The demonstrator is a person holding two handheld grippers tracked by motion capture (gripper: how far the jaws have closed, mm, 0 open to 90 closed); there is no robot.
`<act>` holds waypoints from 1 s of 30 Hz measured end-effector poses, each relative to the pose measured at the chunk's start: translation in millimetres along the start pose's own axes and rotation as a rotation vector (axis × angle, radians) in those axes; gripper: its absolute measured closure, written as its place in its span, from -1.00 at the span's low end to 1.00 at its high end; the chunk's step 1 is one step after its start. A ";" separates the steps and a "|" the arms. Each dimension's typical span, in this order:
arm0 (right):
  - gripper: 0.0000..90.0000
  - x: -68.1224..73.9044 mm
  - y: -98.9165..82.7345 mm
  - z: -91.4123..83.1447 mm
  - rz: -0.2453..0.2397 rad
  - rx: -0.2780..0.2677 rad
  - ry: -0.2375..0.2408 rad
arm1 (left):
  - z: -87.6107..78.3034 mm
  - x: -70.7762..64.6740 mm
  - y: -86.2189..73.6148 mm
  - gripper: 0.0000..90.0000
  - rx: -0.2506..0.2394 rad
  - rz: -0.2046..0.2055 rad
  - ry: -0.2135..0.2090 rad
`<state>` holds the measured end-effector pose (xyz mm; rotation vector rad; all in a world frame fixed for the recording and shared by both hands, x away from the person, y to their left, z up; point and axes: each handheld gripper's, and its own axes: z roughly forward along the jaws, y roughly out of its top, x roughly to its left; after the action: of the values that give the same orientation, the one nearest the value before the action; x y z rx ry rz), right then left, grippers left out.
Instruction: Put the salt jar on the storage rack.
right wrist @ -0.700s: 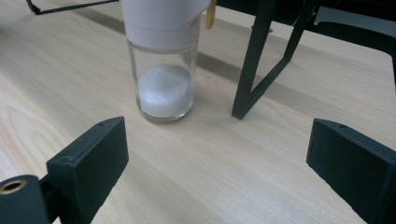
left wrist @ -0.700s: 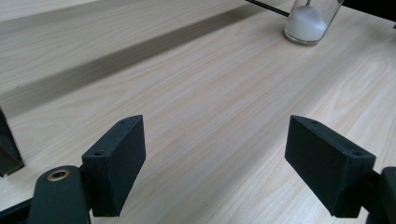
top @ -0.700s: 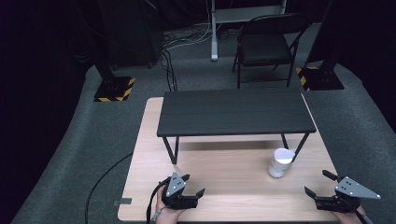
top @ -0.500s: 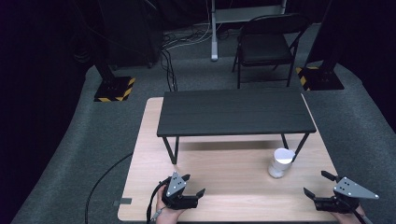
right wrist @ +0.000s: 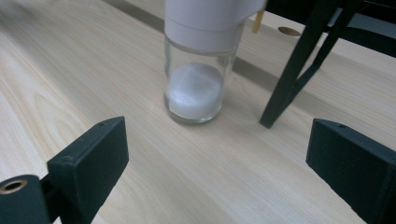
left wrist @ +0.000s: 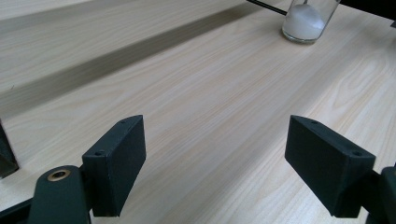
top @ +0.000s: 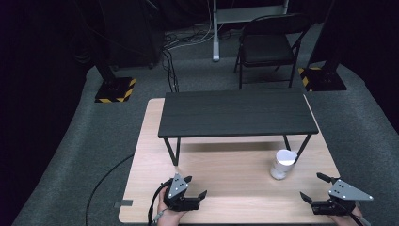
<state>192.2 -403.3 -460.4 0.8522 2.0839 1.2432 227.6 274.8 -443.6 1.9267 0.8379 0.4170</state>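
Both claws were wide open and held nothing. The left claw (top: 194, 187) sat low on the table (top: 235, 179). The right claw (top: 314, 187) was near the jar (top: 282, 165), which stood by the shelf (top: 235, 113) leg.

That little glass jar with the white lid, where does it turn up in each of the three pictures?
High view: the jar stands right of centre on the wooden table.
Left gripper view: top right corner, far off.
Right gripper view: top centre, close ahead.
Shared landmark: the black shelf's leg beside it.
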 end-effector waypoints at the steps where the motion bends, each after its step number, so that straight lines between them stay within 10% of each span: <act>1: -0.90 0.4 0.7 1.4 -0.002 -0.003 0.004 | 0.0 -0.2 0.1 -0.54 0.000 0.000 0.000; 30: -0.90 -2.6 30.1 44.5 -0.013 -0.010 0.039 | 0.4 0.0 0.2 -0.54 0.003 0.000 -0.002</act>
<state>233.5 -370.1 -451.2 0.8143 2.1082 1.2718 227.9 274.4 -443.6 1.9294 0.8372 0.4143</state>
